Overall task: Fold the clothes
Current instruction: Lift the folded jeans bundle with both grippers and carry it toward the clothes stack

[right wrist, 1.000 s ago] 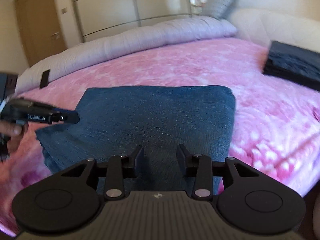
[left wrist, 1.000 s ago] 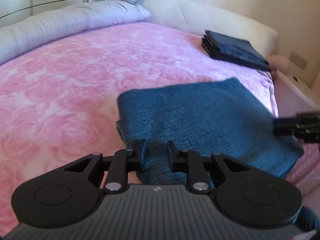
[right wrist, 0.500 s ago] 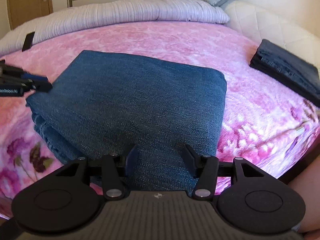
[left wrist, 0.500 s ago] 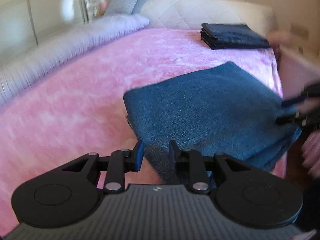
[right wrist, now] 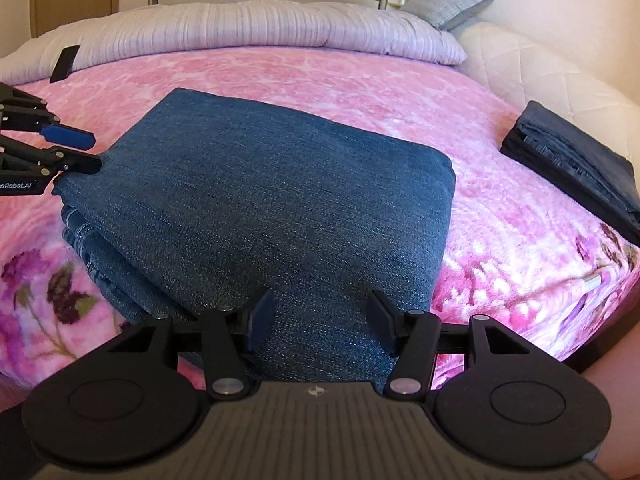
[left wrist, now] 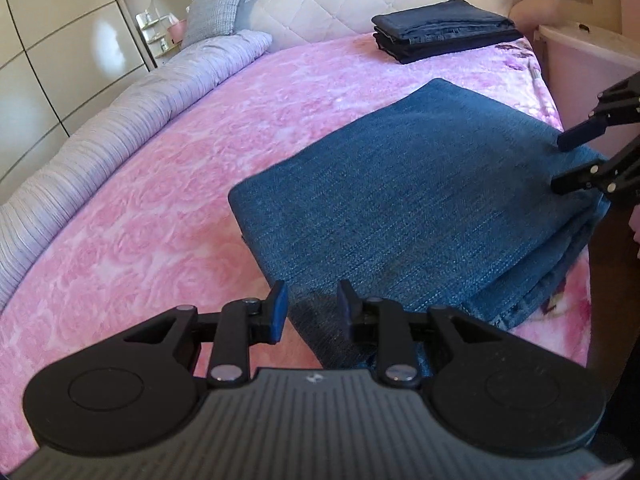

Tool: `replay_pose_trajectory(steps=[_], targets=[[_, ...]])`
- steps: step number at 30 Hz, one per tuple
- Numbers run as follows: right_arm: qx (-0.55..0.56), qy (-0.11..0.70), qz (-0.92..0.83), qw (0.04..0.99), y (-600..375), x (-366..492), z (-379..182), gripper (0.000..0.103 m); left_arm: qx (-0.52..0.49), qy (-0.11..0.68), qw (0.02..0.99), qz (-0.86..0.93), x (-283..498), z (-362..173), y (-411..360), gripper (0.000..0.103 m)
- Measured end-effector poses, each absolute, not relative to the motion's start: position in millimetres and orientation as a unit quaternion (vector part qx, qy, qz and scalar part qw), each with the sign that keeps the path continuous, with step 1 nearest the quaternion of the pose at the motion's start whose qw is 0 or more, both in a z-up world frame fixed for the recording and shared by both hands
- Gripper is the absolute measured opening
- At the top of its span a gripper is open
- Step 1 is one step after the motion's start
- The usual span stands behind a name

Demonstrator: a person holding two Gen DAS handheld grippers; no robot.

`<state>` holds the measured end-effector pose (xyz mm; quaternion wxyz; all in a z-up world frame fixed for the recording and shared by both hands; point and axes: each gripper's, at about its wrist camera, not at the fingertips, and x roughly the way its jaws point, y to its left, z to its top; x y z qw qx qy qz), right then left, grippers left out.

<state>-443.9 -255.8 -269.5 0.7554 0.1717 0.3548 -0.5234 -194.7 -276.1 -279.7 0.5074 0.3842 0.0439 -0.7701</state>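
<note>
Folded blue jeans [left wrist: 420,196] lie on the pink bed near its front edge; they also show in the right wrist view [right wrist: 272,200]. My left gripper [left wrist: 308,308] is open at one end of the jeans, its fingers straddling the fabric edge without pinching it. It shows at the left of the right wrist view [right wrist: 90,152]. My right gripper [right wrist: 320,312] is open wide at the opposite end, over the jeans. It shows at the right of the left wrist view [left wrist: 564,162].
A stack of dark folded clothes [left wrist: 440,30] sits at the far corner by the quilted headboard [left wrist: 360,4]; it also shows in the right wrist view [right wrist: 576,164]. A rolled lilac duvet [right wrist: 260,24] runs along the far side. A dark phone-like object [right wrist: 66,62] lies on it.
Both grippers have pulled back toward the ends of the jeans and the views have dropped lower. The right gripper's jaws have opened wider. The jeans lie flat, unmoved.
</note>
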Motion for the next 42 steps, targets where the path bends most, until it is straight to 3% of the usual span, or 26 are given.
replay_pose_trajectory(steps=[2,5,8,10,14,20,23,26,28,33,38,42], targets=[[0.162,0.334,-0.523,0.767,-248,-452,-264,0.057,0.379,0.033,0.505,-0.775,-194,-274,-270,0.031],[0.127,0.292,-0.524,0.79,-225,-470,-254,0.07,0.372,0.007,0.491,-0.787,-193,-266,-252,0.05],[0.058,0.289,-0.511,0.808,-191,-482,-255,0.076,0.376,-0.037,0.465,-0.801,-202,-269,-227,0.053],[0.001,0.321,-0.493,0.809,-171,-473,-268,0.077,0.379,-0.067,0.447,-0.808,-210,-273,-211,0.059],[-0.099,0.387,-0.461,0.792,-147,-447,-298,0.076,0.403,-0.117,0.41,-0.81,-235,-298,-197,0.06],[-0.128,0.405,-0.45,0.785,-171,-415,-320,0.075,0.417,-0.154,0.371,-0.815,-261,-323,-195,0.072],[-0.197,0.43,-0.432,0.768,-174,-403,-333,0.073,0.435,-0.195,0.356,-0.804,-273,-337,-194,0.075],[-0.245,0.444,-0.439,0.741,-179,-403,-332,0.06,0.452,-0.242,0.352,-0.783,-286,-350,-197,0.077],[-0.253,0.435,-0.451,0.737,-180,-408,-328,0.056,0.463,-0.263,0.362,-0.766,-290,-354,-204,0.077],[-0.273,0.447,-0.455,0.72,-177,-406,-342,0.055,0.495,-0.305,0.357,-0.731,-285,-360,-222,0.074],[-0.291,0.479,-0.467,0.684,-196,-410,-364,0.055,0.524,-0.336,0.346,-0.702,-273,-369,-217,0.06],[-0.309,0.49,-0.455,0.676,-204,-410,-368,0.055,0.524,-0.351,0.331,-0.702,-257,-367,-218,0.061]])
